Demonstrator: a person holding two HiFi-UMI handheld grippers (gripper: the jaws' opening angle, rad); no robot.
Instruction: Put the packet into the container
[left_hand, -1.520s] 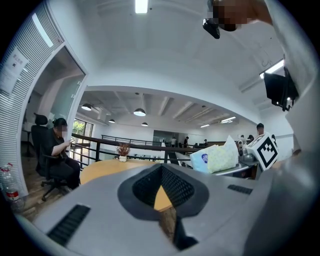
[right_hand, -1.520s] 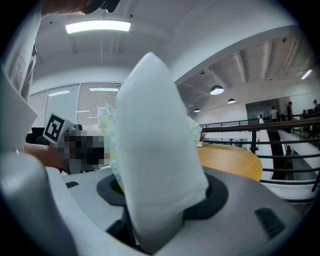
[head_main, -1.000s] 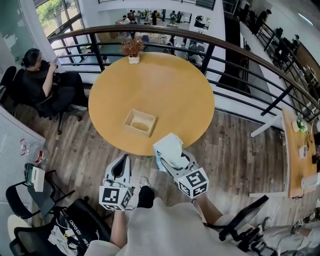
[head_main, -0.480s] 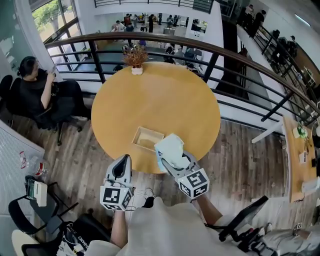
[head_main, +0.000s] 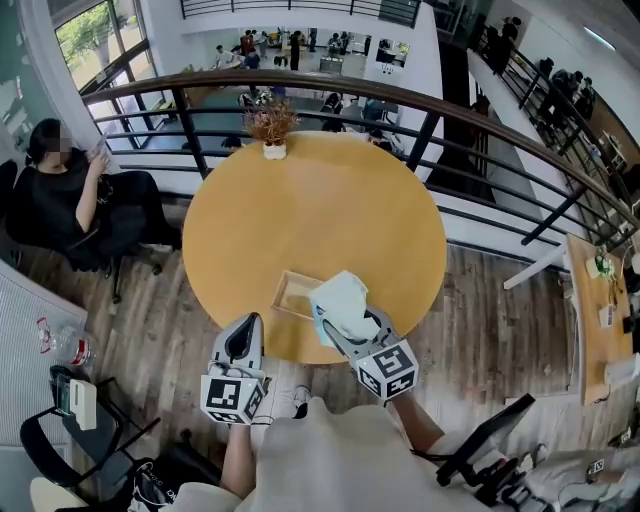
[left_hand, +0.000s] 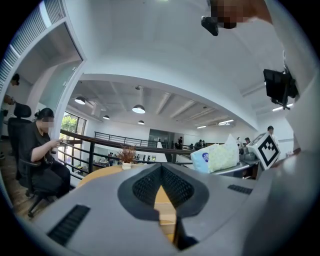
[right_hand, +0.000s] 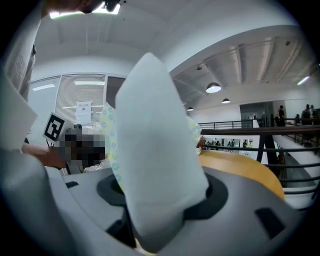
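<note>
One round orange-yellow wooden table (head_main: 330, 210) fills most of the head view. It is bare apart from two things. The shallow rectangular light-wood container (head_main: 290, 293) sits at the table's near edge, and its right end is hidden behind the packet. The soft pale white-and-green tissue packet (head_main: 340, 296) is in the air over that near edge, just right of the container's middle, so it is not in yet.

The right gripper (head_main: 345, 322) is clamped on the packet's lower part. Its jaws stand fairly wide because the packet is bulky, and the top of the packet puffs out above them. The left gripper (head_main: 244, 324) is off the table edge, near-left of the container, pointing level. Its jaws are closed to a thin slit with nothing between them.

The step looks like carry and lower. To do it well:
- Shift the packet a little left and forward until it is centred over the container.
- Line its long side up with the container's long side.
- Go down until the bottom is inside the walls, and only then release.

The container looks light and may slide, so the left gripper could brace its near wall. Avoid dropping from height, since the soft packet may tip over the low rim.
</note>
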